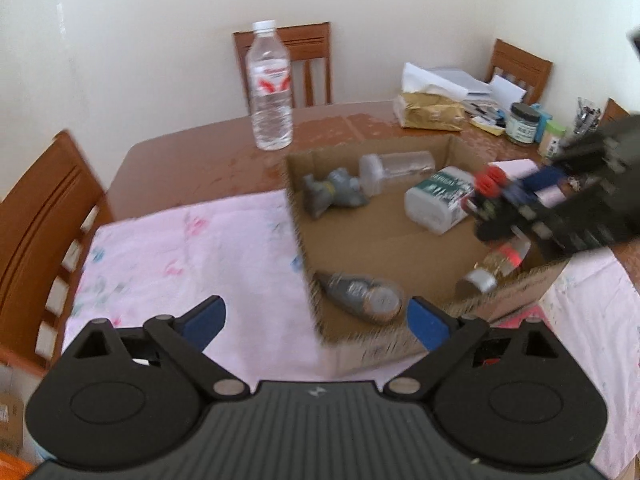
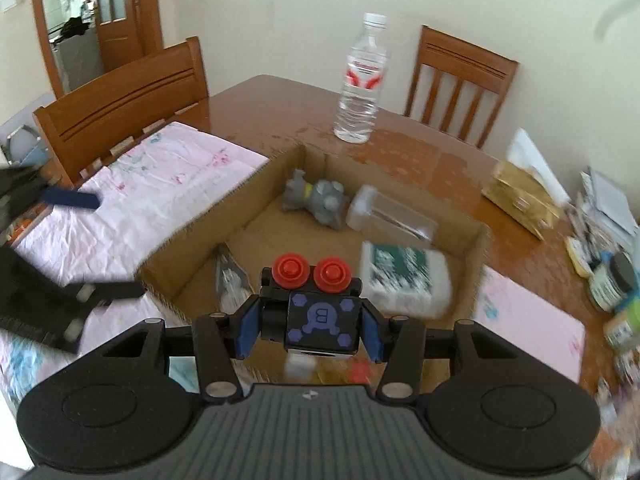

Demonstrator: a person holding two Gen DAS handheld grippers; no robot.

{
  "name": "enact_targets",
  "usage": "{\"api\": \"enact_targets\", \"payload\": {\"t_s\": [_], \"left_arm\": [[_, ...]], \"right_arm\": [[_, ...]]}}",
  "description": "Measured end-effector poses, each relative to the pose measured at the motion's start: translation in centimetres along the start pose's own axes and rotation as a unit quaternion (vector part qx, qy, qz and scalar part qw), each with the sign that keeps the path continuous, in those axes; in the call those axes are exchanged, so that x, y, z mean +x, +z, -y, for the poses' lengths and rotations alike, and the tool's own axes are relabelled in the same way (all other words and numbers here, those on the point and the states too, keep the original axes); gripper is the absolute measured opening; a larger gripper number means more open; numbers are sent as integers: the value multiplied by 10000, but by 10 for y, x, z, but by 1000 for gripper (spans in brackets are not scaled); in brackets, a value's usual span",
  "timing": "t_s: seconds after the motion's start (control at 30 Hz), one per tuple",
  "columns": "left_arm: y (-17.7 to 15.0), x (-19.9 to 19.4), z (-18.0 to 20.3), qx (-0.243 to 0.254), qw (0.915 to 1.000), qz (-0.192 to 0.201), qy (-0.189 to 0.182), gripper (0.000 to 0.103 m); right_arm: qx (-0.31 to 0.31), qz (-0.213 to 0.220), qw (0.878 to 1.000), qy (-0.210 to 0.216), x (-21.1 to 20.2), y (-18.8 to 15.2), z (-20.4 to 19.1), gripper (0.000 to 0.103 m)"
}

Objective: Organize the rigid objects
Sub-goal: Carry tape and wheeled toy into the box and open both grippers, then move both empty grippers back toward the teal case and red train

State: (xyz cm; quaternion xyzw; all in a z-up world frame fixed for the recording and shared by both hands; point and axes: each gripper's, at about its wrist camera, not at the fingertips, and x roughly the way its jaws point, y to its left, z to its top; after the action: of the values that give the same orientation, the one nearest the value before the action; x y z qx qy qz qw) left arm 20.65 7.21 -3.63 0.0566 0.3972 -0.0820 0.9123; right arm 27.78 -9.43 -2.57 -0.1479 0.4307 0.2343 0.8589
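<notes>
Right wrist, cardboard box (image 2: pixel 276 168), grey figurine (image 2: pixel 320 198), jar (image 2: pixel 390 216)

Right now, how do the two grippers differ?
The left gripper is open and holds nothing; the right gripper is shut on the black toy block with red knobs. The left sits at the cardboard box edge; the right is over its inside. Both have blue pads.

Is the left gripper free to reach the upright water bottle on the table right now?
Probably yes. The left gripper is open and empty, and the water bottle stands alone beyond the cardboard box's corner, with bare pink cloth in between.
</notes>
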Motion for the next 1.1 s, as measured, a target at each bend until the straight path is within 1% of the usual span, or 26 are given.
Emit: {"api": "enact_targets", "payload": {"t_s": [0.13,0.23,0.27,0.33,0.37,0.4,0.43,0.5,0.6,0.67,0.73,0.8,0.87,0.9,0.93,0.97,1.0,1.03,1.07,1.1], "left_arm": [[-18,-4,-13,-55,9994,-195,265,97],[-31,-9,-25,-202,9987,-290,370,97],[-35,-11,-29,-266,9983,-323,395,97],[-42,-13,-37,-398,9974,-363,476,97],[-44,-14,-41,-453,9970,-379,500,97],[-46,-15,-44,-509,9965,-400,519,97],[-48,-15,-48,-582,9960,-426,535,97],[-49,-16,-51,-646,9954,-469,522,97],[-48,-22,-52,-633,9950,-507,589,97],[-47,-28,-53,-633,9955,-451,539,97],[-48,-31,-52,-643,9959,-374,521,97],[-52,-30,-52,-645,9960,-293,541,98],[-59,-30,-48,-563,9971,-139,497,98],[-62,-30,-46,-496,9976,-91,474,99],[-63,-29,-43,-455,9974,-185,525,99],[-65,-29,-40,-460,9969,-314,563,98],[-67,-31,-38,-447,9975,-285,459,100],[-70,-32,-36,-404,9985,-234,280,101],[-72,-30,-33,-348,9989,-272,145,101],[-74,-28,-31,-312,9988,-336,152,101]], "right_arm": [[-199,-11,9998,68,25,26,-11,56],[-327,15,9995,46,42,45,-20,56],[-338,53,9994,-4,47,51,-22,60],[-335,94,9994,-47,53,61,-23,92],[-321,180,9992,-131,52,64,-25,99],[-318,271,9989,-197,50,66,-25,103],[-312,316,9987,-233,49,67,-25,103],[-247,217,9991,-255,47,67,-25,103],[-78,59,9993,-347,40,61,-25,103],[78,20,9992,-390,32,55,-25,103],[247,35,9987,-438,25,46,-25,103],[380,91,9976,-575,19,33,-27,103],[496,105,9964,-674,16,19,-27,103],[537,181,9956,-747,13,9,-28,103],[662,118,9940,-866,11,-1,-28,103],[844,-39,9921,-929,10,-9,-27,103],[968,-78,9910,-925,7,-16,-27,103],[1031,-55,9900,-964,3,-23,-27,103],[1079,-84,9882,-1083,1,-31,-29,103],[1171,-178,9858,-1187,-1,-39,-29,103]]}}
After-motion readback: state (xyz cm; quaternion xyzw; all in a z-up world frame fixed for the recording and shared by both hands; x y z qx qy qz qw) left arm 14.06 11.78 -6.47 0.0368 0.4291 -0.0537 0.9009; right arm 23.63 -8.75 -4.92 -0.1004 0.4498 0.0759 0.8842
